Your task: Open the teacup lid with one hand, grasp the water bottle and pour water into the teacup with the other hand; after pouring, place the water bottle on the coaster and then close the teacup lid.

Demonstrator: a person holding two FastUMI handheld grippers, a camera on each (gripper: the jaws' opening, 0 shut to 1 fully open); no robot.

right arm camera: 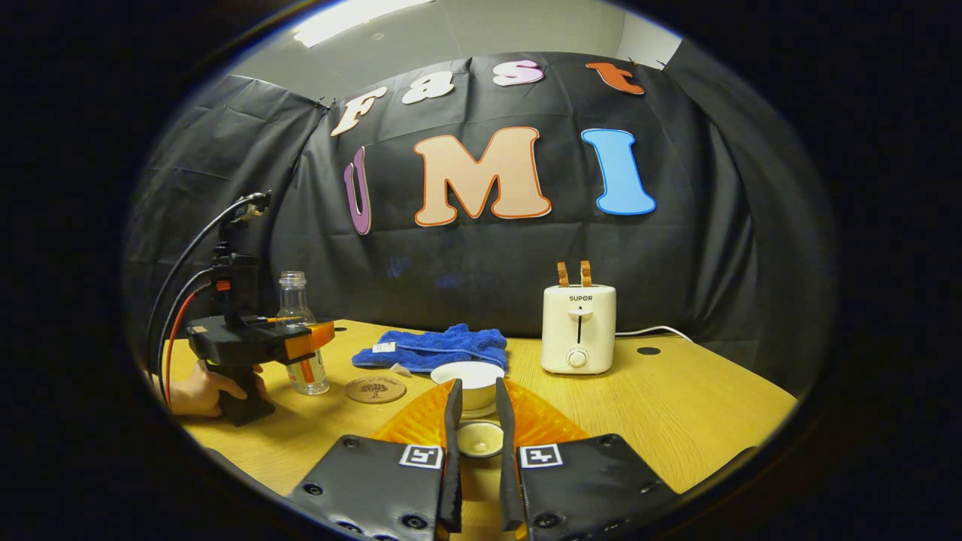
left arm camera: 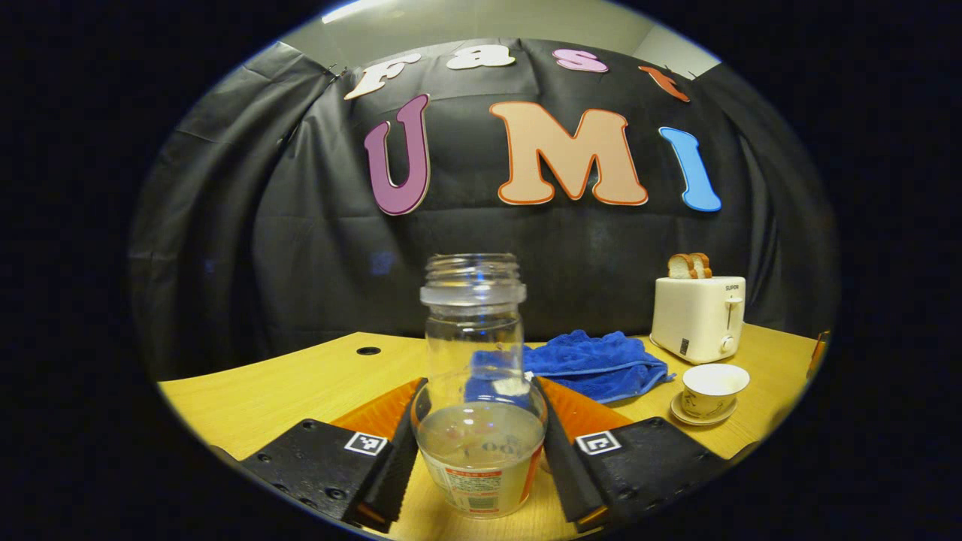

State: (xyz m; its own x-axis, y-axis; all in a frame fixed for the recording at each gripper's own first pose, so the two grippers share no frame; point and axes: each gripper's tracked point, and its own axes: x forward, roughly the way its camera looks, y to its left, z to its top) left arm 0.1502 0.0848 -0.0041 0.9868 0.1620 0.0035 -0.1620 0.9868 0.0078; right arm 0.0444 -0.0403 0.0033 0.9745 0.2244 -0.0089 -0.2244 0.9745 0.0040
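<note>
**Bottle clamped and standing, lid lifted clear, cup waiting open**

The left tongs (left arm camera: 481, 451) are clamping the water bottle (left arm camera: 475, 391) low on its body, one finger pressing each side, so the uncapped neck is staying upright and the water in the bottom is sitting level; a low grip like this is probably leaving room to tip the mouth forward later. In the right gripper view the same left tongs (right arm camera: 304, 347) are showing at nine o'clock, a hand (right arm camera: 197, 391) wrapping the handle from below and cables rising behind; the bottle (right arm camera: 299, 334) seems to be standing on the tabletop (right arm camera: 676, 406), the tool held level beside it.

The right tongs (right arm camera: 479, 439) are nearly together, gripping what looks like the small round teacup lid (right arm camera: 479, 439) between their fingers; it is hanging just in front of the teacup (right arm camera: 467, 382) rather than over it, which is keeping the rim free for pouring. The cup is sitting open on its saucer, at four o'clock in the left gripper view (left arm camera: 714, 385).

The coaster (right arm camera: 375, 389) is lying bare between bottle and cup, just right of the bottle, apparently reserved for setting it down. A blue cloth (right arm camera: 436, 347) and a toaster (right arm camera: 578, 329) are resting behind, toward twelve o'clock; neither seems to be blocking the path from bottle to cup.
</note>
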